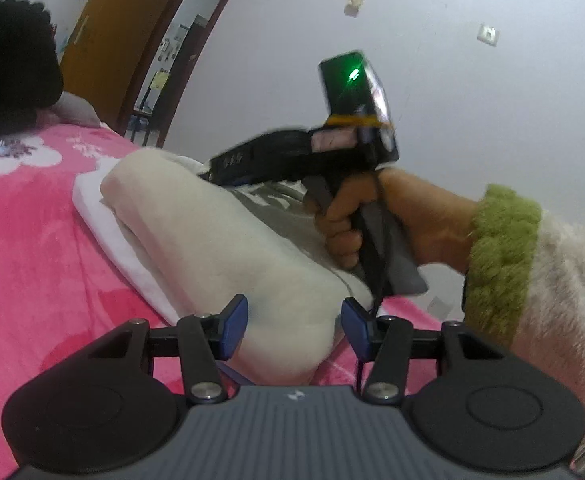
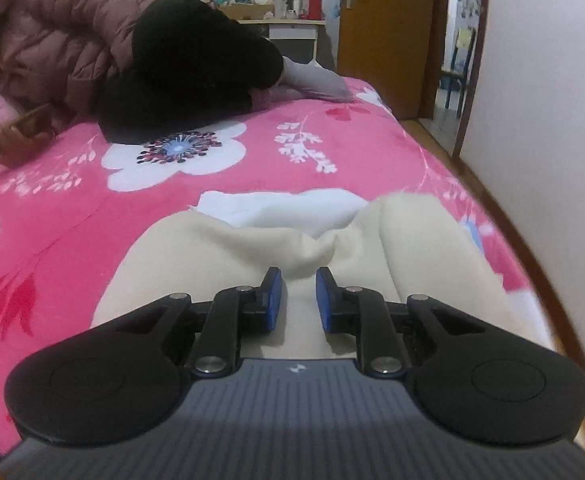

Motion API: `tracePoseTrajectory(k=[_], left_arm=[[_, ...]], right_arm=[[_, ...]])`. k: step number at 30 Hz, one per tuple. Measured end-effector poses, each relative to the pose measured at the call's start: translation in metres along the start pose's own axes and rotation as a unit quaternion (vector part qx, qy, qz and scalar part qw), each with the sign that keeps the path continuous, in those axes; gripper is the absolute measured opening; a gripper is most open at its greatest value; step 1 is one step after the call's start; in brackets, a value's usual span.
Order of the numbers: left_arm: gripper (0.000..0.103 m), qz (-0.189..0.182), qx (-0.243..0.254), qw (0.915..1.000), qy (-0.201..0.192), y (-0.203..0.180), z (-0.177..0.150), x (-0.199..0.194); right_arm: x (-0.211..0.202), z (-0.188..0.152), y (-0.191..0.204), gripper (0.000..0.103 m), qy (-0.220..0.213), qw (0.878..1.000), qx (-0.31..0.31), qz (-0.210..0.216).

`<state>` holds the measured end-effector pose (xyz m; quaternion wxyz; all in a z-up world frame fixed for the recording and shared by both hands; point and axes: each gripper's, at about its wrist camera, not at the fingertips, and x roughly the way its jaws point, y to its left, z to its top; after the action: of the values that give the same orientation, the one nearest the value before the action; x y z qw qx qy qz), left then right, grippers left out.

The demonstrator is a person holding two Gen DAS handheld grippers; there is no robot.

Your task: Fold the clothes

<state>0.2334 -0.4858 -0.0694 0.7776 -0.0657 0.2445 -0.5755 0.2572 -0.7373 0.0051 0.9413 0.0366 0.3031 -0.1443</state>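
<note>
a bed under a pink blanket [image 2: 72, 216] printed with white flowers carries it all. a cream garment [image 2: 220, 264] lies folded near this end, with a white cloth [image 2: 284, 208] spread flat beneath its far edge. further up, a person in a brown puffer jacket [image 2: 60, 40] lies across the blanket beside a grey pillow [image 2: 316, 80].

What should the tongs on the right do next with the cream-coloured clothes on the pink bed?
Probably lower the right tongs and pinch the bunched fold of the cream garment just ahead. Their pads stand narrowly apart above the cloth, nothing visibly gripped, and the garment still lies rumpled on the pink floral blanket.
</note>
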Motion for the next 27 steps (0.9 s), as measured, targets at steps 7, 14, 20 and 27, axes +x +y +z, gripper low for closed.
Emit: tracePoseTrajectory(k=[7,14,20,27], left_arm=[[0.052,0.002,-0.006,1.0,-0.002,-0.004,-0.006,-0.005],[0.052,-0.01,-0.029,0.9995,-0.011,0.0,-0.008,-0.01],[0.053,-0.014,-0.034,0.9993,-0.012,0.003,-0.006,-0.008],[0.053,-0.016,-0.031,0.9993,-0.012,0.006,-0.004,-0.005]], right_arm=[[-0.011,0.025,0.015,0.017,-0.04,0.995,-0.016,0.088],[0.026,0.014,0.025,0.016,0.006,0.998,-0.02,0.062],[-0.099,0.003,-0.032,0.017,-0.103,0.994,0.023,0.015],[-0.126,-0.046,-0.07,0.016,-0.072,0.997,0.031,-0.002]])
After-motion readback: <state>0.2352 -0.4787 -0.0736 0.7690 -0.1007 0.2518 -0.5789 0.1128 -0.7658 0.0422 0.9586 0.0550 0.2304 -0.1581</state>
